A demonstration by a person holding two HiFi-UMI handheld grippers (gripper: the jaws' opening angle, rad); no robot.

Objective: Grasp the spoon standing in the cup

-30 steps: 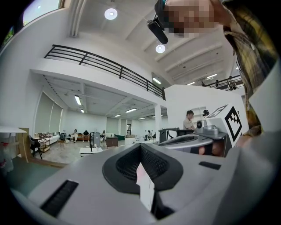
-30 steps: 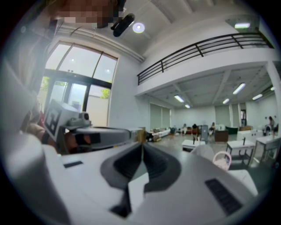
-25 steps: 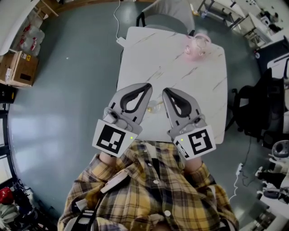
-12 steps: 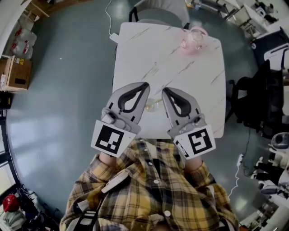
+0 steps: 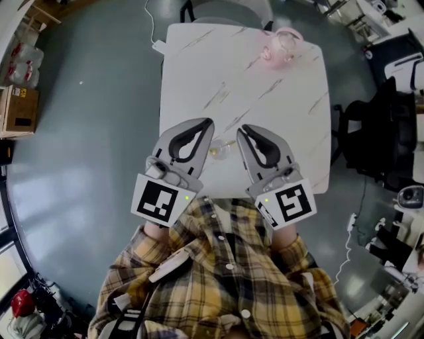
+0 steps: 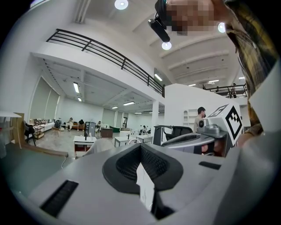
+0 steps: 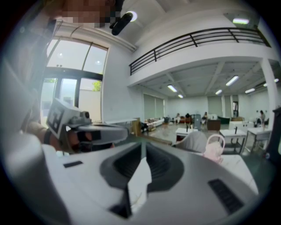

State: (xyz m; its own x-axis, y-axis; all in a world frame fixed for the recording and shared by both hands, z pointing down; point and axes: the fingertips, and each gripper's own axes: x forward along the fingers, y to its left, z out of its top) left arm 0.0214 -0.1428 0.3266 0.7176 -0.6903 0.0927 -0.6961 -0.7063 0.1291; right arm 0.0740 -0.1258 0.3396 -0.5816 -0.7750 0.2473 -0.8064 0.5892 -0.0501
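Observation:
A small clear glass cup (image 5: 218, 150) stands near the front edge of the white marble table (image 5: 199, 73); the spoon in it is too small to make out. My left gripper (image 5: 211, 122) hangs just left of the cup and my right gripper (image 5: 242, 128) just right of it, both above it and apart from it. In the left gripper view the jaws (image 6: 141, 146) meet with nothing between them. The right gripper view shows its jaws (image 7: 144, 143) closed the same way, empty. The cup is hidden in both gripper views.
A pink bag-like object (image 5: 281, 48) sits at the table's far right and shows beyond the right jaws (image 7: 214, 149). A grey chair (image 5: 225, 9) stands behind the table, a black office chair (image 5: 374, 132) to its right, a cardboard box (image 5: 16, 109) on the floor at left.
Both grippers have sunk a little, still side by side and shut. The head view has shifted, so more of the table's far side shows.

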